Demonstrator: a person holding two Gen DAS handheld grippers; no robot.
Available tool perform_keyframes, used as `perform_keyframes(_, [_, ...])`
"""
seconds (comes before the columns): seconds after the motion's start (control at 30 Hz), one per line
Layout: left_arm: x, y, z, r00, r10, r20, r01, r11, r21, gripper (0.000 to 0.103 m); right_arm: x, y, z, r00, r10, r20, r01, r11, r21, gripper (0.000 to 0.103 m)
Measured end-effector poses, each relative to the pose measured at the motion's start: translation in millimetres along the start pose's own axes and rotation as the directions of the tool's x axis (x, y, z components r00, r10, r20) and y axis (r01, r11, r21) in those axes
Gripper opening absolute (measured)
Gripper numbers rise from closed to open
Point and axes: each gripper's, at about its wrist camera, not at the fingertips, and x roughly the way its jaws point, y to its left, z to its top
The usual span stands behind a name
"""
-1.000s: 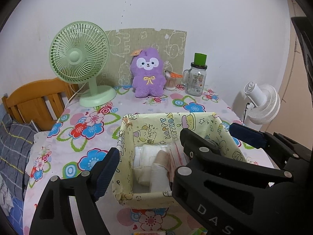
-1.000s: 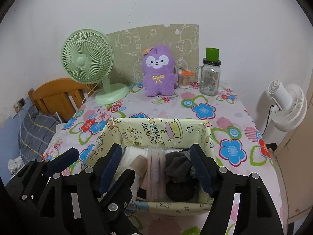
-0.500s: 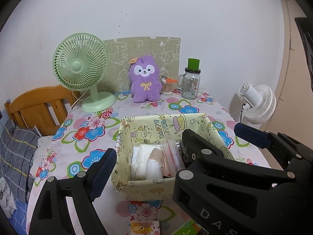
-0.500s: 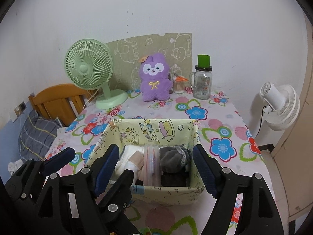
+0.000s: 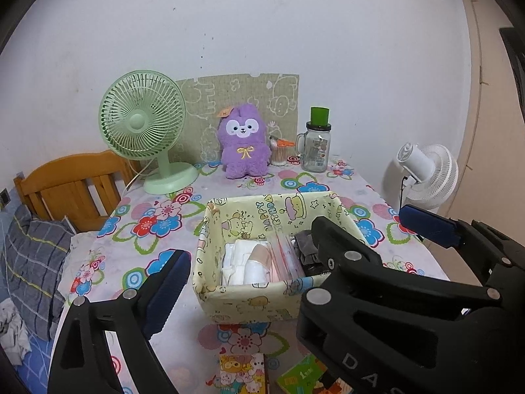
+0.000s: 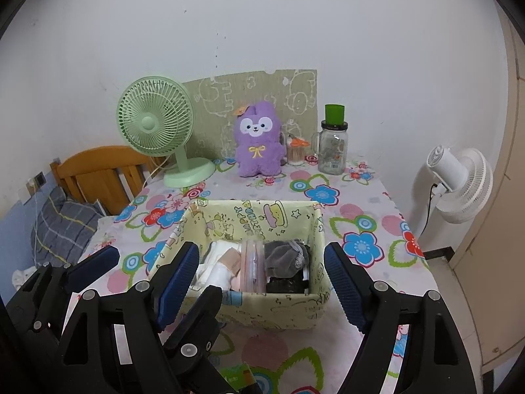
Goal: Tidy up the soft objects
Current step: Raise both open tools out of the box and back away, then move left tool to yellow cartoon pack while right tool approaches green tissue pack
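I think the packing is about done: the soft things, white cloth, a clear bag and a grey sock, sit side by side in the box on the bench. My left tool has just opened wider; my right tool is wide too, both holding nothing, just in front of the box. Next I look for leftovers.

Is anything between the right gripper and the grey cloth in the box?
Nothing visible. The right gripper is open and empty, in front of the yellow fabric box; the grey cloth lies uncovered beside the clear zip bag.
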Motion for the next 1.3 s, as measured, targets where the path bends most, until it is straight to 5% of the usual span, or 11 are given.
perform_keyframes(1.3, [-43.3, -5.4, -47.1, 1.0, 0.003, 0.03, -0.003, 1.0, 0.006, 0.1, -47.6, 9.0, -48.5, 0.999, -0.032, 0.038, 0.032, 0.999, -0.011, 0.095])
